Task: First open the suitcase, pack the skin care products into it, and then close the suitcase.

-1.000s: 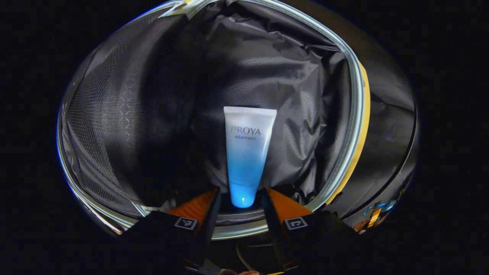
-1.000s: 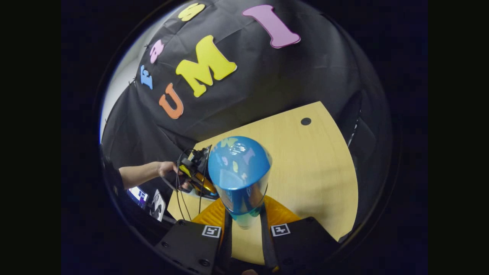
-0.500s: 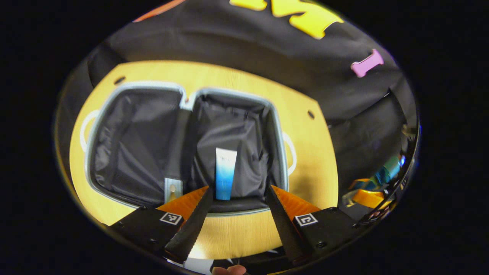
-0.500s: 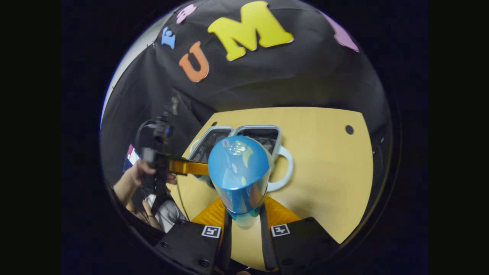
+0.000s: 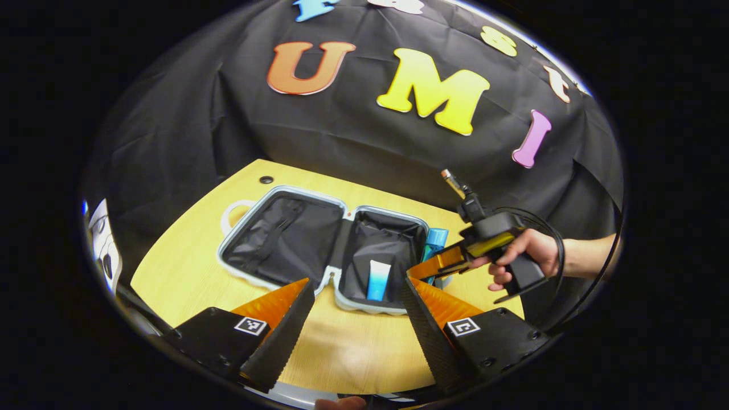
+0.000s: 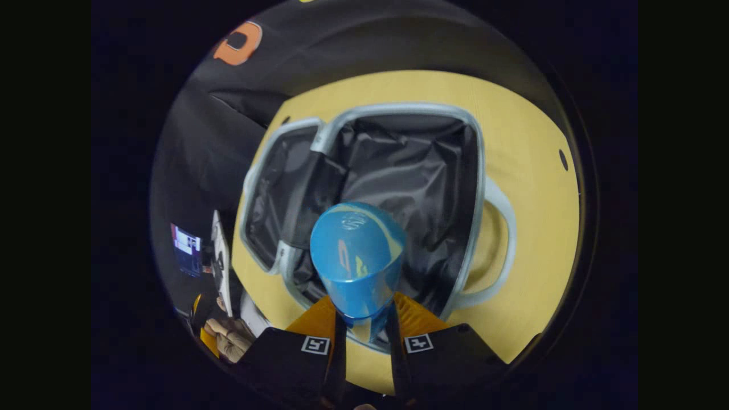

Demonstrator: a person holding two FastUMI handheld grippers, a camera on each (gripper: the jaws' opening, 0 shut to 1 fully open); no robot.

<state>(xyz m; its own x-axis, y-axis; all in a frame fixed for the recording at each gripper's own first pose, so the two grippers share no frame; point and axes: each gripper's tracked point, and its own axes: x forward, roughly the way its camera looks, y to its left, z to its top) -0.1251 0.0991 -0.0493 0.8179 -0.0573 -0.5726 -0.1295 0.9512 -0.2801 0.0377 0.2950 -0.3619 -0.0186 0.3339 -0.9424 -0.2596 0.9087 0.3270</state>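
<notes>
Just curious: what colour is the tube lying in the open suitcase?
The tube fades from white to blue, clearest in the left gripper view.

A light wooden table (image 5: 188,267) with a rounded edge and small dark holes near its back carries a pale grey hard-shell suitcase (image 5: 273,196), lying flat and opened wide. Both halves, lined in black fabric, rest directly on the wood, a loop handle (image 6: 504,239) sticking out at either end.

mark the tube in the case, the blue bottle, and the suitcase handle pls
tube (image 5: 378,279), left gripper view, on its mid body.
blue bottle (image 6: 356,250), right gripper view, on its rounded end.
suitcase handle (image 6: 506,216), right gripper view, on the loop's outer curve.
</notes>
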